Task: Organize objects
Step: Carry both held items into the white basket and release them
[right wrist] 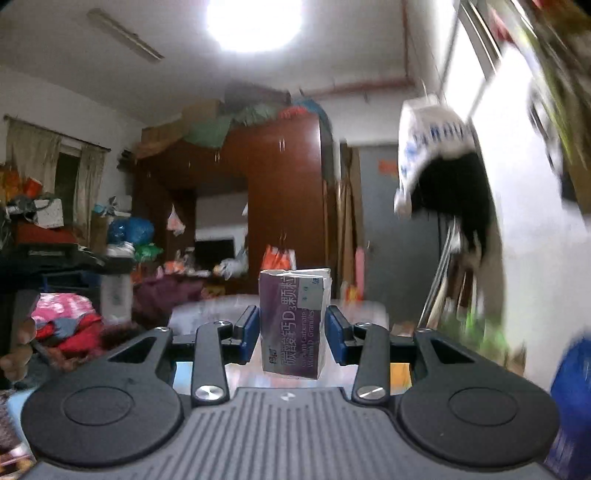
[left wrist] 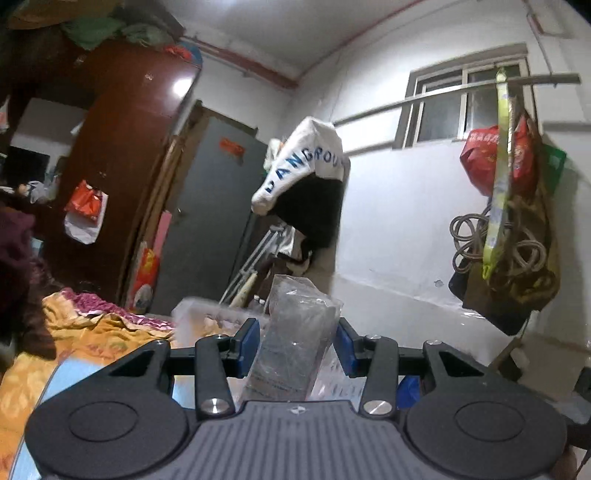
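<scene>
- Left wrist view: one left gripper [left wrist: 298, 341], its two blue pads clamped on one clear plastic bag [left wrist: 295, 332], which stands upright between the fingers and rises above their tips.
- Beyond the left fingertip lies one clear bin [left wrist: 207, 317], blurred; whether the bag touches it cannot be told.
- Left of the fingers: one yellow patterned cloth [left wrist: 85, 332].
- Far beyond the fingertips: one brown wardrobe [left wrist: 122, 147], one grey door [left wrist: 210, 206], one white garment with blue letters [left wrist: 303, 158] hung over a dark one, and one window [left wrist: 465, 103].
- Right of the fingers, on the wall: one red bag [left wrist: 480, 155] and coiled cords [left wrist: 476, 240].
- Right wrist view: one right gripper [right wrist: 291, 330], its two blue pads closed against the sides of one purple box [right wrist: 293, 321], upright between the fingers, top flap above the tips.
- Just behind the box: a pale, blurred surface [right wrist: 207, 310]; what it is cannot be told.
- Left of the fingers: one heap of red and pink cloth [right wrist: 66, 321].
- Above: one bright ceiling lamp [right wrist: 255, 18].
- Nothing stands between either camera and its held thing.
</scene>
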Demonstrator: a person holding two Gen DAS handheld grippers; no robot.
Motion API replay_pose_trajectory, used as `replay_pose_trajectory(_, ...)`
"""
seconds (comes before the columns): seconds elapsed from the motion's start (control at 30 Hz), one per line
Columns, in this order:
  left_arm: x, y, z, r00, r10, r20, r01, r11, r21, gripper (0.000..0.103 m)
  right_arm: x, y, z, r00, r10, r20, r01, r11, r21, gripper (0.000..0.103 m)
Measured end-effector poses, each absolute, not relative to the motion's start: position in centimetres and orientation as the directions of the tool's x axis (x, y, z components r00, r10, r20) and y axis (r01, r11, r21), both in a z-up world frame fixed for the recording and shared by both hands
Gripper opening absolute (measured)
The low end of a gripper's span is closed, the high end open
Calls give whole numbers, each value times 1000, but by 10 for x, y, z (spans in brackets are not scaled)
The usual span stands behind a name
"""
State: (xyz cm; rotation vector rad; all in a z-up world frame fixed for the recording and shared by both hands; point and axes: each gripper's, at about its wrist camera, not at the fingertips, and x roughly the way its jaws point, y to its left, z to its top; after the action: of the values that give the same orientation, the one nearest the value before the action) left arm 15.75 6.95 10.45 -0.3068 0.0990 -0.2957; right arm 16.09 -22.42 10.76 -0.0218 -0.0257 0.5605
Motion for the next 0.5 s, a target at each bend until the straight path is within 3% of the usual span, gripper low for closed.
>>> replay_pose_trajectory(0.07,190,56,125,954,-288,-86,249,917,-310,48,193,-196,132,872,490,-5,-488,868,-91,43)
replay_pose_trajectory(0.23,258,42,130,962,-205,-177,136,930,-340,48,266,-158,133,862,474,-181,-494,865,-88,42)
replay_pose_trajectory(0.43,293,42,108,943,-201,-265,97,928,-359,48,288,-157,115,844,492,-214,-515,855,-64,44)
replay_pose_trajectory(0.47,297,42,106,939,-201,-279,93,930,-355,57,290,-159,114,840,496,-220,-519,852,-63,47)
replay_pose_trajectory(0.5,299,43,104,936,-199,-289,89,931,-353,78,291,-160,114,840,493,-226,-518,853,-65,52)
